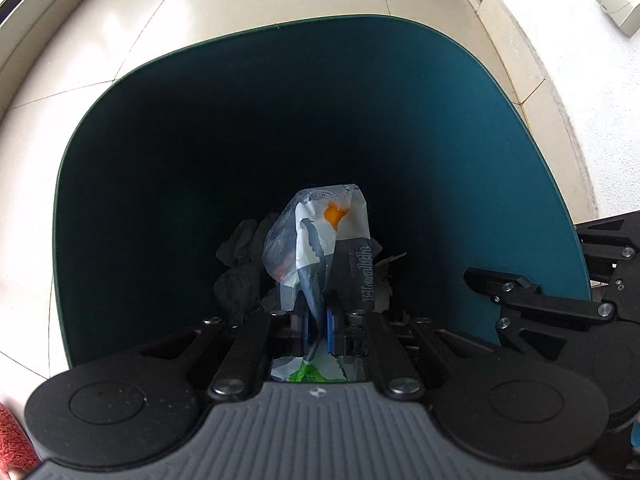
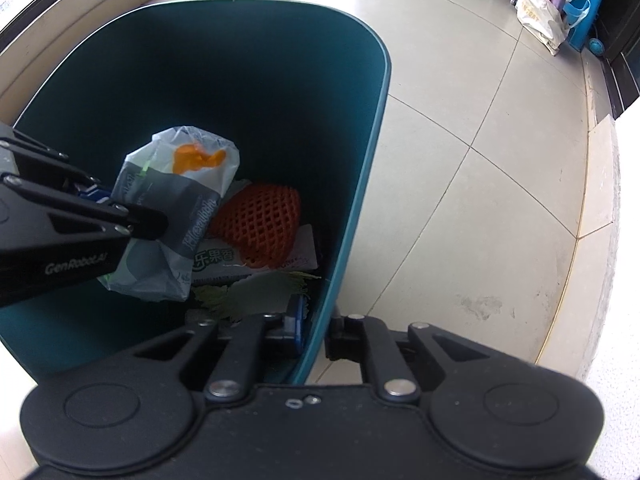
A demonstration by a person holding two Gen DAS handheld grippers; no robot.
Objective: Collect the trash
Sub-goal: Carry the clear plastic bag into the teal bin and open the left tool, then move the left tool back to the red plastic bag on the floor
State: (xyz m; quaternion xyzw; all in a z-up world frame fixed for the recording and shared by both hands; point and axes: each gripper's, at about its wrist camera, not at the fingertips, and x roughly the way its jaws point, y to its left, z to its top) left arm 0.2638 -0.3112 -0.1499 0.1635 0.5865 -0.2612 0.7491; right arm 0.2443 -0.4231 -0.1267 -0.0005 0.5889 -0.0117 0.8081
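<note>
The bin [image 2: 352, 168] is steadied at its rim by the closed right claw [image 2: 316, 332] while a plastic bag [image 1: 316, 236] is gripped over its mouth by the left claw [image 1: 318, 330] for dropping.

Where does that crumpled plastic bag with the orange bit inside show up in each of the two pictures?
Left wrist view: the plastic bag sits at centre, pinched by the left gripper, hanging inside the bin.
Right wrist view: the bag is at left of centre, beside the orange foam net.
Shared landmark: the teal bin, whose wall the right gripper clamps.
</note>
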